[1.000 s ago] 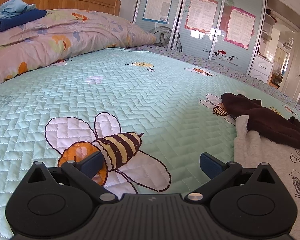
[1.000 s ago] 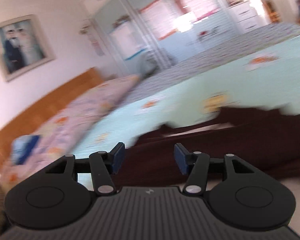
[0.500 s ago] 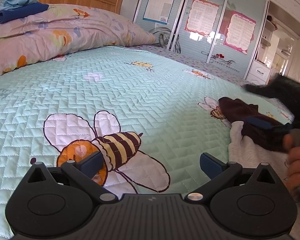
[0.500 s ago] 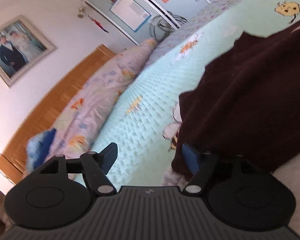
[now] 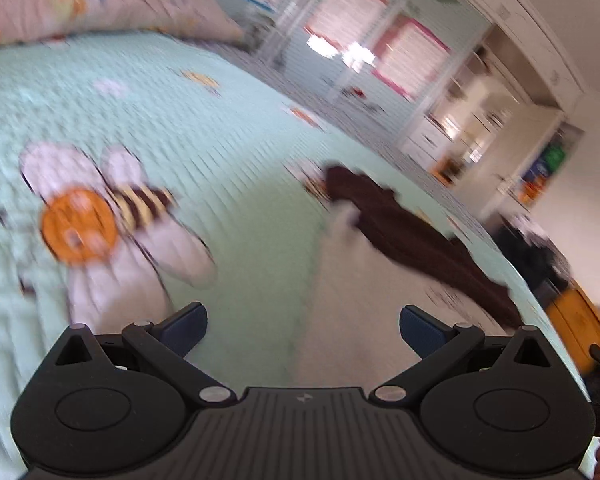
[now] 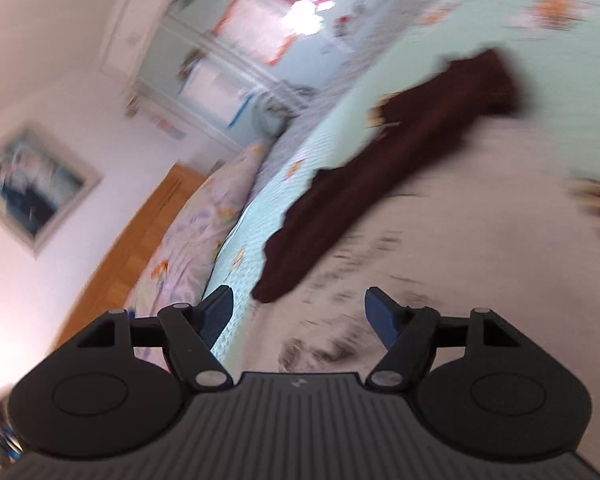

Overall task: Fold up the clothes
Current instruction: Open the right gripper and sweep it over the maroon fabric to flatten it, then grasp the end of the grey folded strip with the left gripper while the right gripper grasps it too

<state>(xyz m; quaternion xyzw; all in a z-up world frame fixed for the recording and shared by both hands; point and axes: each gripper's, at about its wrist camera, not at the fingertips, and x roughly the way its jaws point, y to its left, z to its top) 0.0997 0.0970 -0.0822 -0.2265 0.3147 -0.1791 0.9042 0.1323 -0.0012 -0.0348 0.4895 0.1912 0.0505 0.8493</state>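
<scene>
Right wrist view shows the right gripper [image 6: 298,312], jaws just spread wide and empty, off the brown garment [image 6: 396,172], now dropped across the white one [image 6: 480,232]; left gripper [image 5: 300,332] gapes empty too.

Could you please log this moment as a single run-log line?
left tool: open, empty | right tool: open, empty, just widened | brown garment: lying on white garment | bed

Wardrobe door posters [image 5: 384,54]: we read nothing — blurred to pink and white blocks.
Pale garment print [image 6: 332,344]: dark lettering, smeared — we cannot make out a word.
Gripper housing mark [image 5: 303,398]: a small emblem, no letters.
</scene>
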